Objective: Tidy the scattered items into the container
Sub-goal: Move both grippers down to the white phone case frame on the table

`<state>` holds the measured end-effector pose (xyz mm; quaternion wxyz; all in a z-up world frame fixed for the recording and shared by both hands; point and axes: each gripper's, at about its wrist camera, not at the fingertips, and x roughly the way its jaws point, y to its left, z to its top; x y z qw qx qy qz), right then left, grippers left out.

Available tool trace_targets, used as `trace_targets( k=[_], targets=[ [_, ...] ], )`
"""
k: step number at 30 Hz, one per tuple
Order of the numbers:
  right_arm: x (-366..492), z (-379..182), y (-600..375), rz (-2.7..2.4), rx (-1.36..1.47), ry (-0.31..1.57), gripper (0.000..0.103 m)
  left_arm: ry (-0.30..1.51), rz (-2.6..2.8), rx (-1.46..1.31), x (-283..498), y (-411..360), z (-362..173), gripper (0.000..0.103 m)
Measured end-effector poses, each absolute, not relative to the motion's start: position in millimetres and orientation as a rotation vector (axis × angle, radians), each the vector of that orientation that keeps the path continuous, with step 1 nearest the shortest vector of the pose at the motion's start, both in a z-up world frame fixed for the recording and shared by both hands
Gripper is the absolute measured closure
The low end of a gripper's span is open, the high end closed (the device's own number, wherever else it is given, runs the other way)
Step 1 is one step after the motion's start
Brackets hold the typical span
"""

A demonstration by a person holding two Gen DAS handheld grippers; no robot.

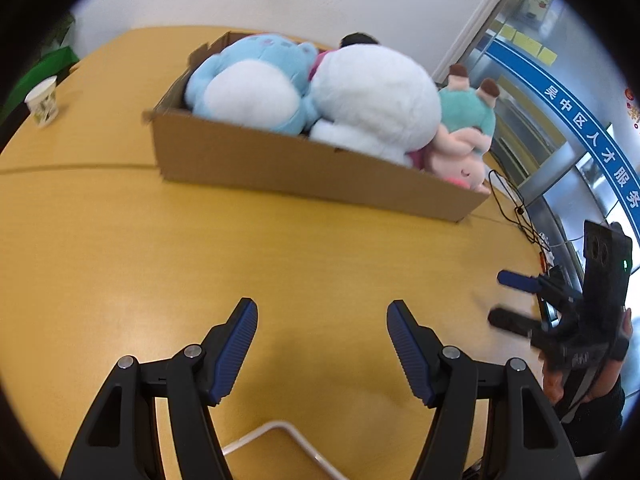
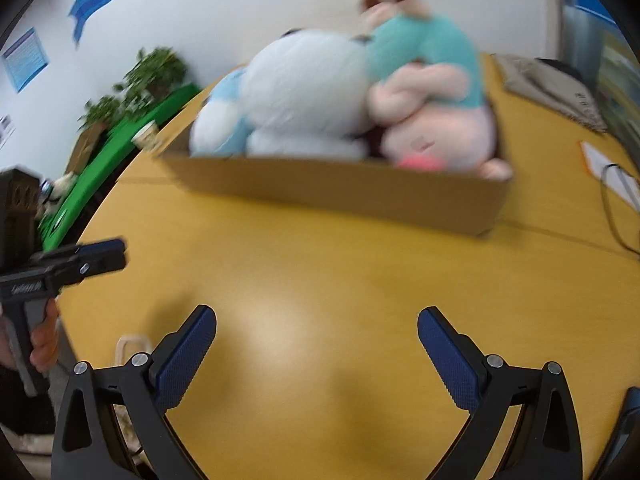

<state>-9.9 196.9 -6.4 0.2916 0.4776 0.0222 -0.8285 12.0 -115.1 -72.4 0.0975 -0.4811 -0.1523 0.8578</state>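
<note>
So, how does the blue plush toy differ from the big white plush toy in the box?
The blue plush toy lies at the left end of the cardboard box; the white plush toy fills the middle. The blue one has a white belly; the white one is plain and looks bulkier. Both rise above the box's rim.

Seen blurred, the cardboard box sits on the yellow worktop, packed with a white plush, a pale blue plush and a pink-and-teal plush, while nearer than the box the right hand-held gripper hangs empty, jaws wide apart.
</note>
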Motion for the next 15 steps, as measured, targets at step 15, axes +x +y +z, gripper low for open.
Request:
trace_targets(
  k=[15],
  targets=[
    [82,-69,65,-1.795,1.304,0.314,0.009,-0.392,2.399,-1.729,68,-152,-130,0.049]
  ],
)
